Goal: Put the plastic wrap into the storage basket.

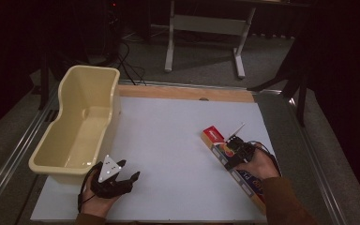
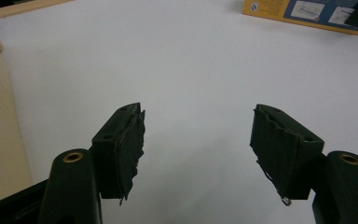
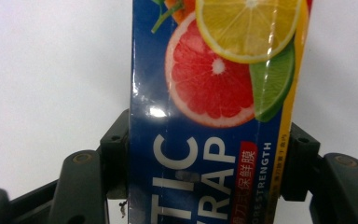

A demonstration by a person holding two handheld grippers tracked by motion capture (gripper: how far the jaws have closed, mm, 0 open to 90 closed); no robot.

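Observation:
A long plastic wrap box, blue with citrus fruit pictures and a yellow edge, lies on the white table at the right. My right gripper is shut across its middle. In the right gripper view both jaws press the sides of the plastic wrap box. My left gripper rests near the front left of the table, by the tub, jaws wide apart with nothing between them. The left gripper view looks across bare white table toward the yellow side of the plastic wrap box at the top right.
A cream plastic tub stands empty along the table's left edge. The white table sheet ends in a wooden strip at the far edge. Beyond it, on the floor, stand another table's legs and cables.

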